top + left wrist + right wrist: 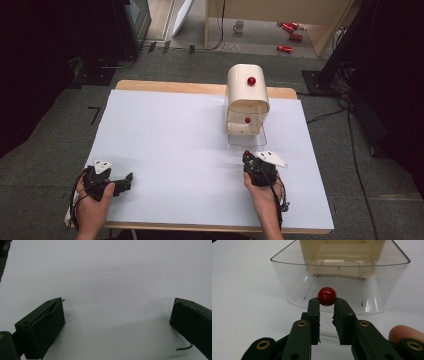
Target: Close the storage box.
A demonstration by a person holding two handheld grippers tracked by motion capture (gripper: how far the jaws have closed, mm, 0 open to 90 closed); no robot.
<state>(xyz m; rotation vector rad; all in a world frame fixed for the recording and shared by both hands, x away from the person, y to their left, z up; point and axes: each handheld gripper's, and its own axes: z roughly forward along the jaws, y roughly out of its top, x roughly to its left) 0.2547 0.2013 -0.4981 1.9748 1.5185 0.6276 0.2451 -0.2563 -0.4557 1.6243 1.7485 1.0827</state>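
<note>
A cream cabinet [247,95] of small drawers stands at the far right of the white table [175,150]. Its bottom drawer, of clear plastic [246,142], is pulled out toward me, and its front wall [287,285] curves across the right gripper view. My right gripper [248,159] [327,302] is shut on that drawer's round red knob [326,296], which sits between the two fingertips. Nothing lies inside the drawer. My left gripper [127,179] [117,315] rests near the table's front left, open, with bare table between its jaws.
The cabinet has a red knob on top [251,80] and another on its middle drawer [247,120]. Beyond the table, red cans [290,35] and a mug [239,26] lie on the floor. Dark stands flank both sides.
</note>
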